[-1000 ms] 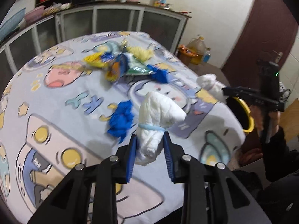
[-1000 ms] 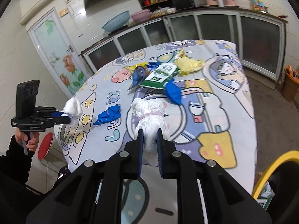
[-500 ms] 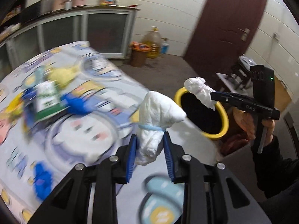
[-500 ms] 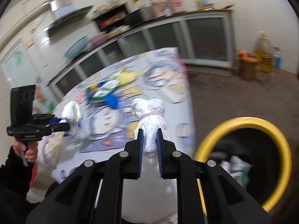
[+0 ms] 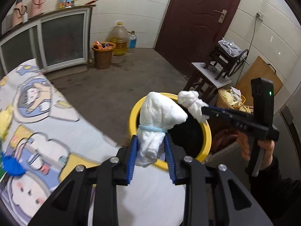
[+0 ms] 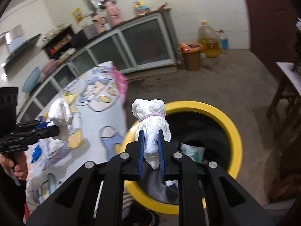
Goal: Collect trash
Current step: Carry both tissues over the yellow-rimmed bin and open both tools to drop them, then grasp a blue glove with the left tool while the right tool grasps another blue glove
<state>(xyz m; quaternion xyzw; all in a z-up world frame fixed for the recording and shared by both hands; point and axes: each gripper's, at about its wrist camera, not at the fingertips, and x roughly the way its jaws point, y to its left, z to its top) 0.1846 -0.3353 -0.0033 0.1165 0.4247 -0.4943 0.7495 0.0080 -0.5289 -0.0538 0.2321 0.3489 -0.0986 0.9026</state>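
Far ahead of the jaws and to their left, a brown plastic bucket [image 5: 103,55] stands on the grey concrete floor [image 5: 120,79], just beside a large amber plastic oil jug [image 5: 118,40] and a small clear bottle with a blue label [image 5: 132,40]. Left of those runs a low cabinet with frosted glass doors [image 5: 62,39]; two pink thermos flasks [image 5: 36,1] stand on top of it. Straight ahead in the distance is a dark red wooden door [image 5: 197,15]. Ahead and to the right, a small wooden stool [image 5: 205,79] carries a dark cast-iron hand-crank machine [image 5: 223,58], with a woven yellow basket [image 5: 229,98] near its foot.
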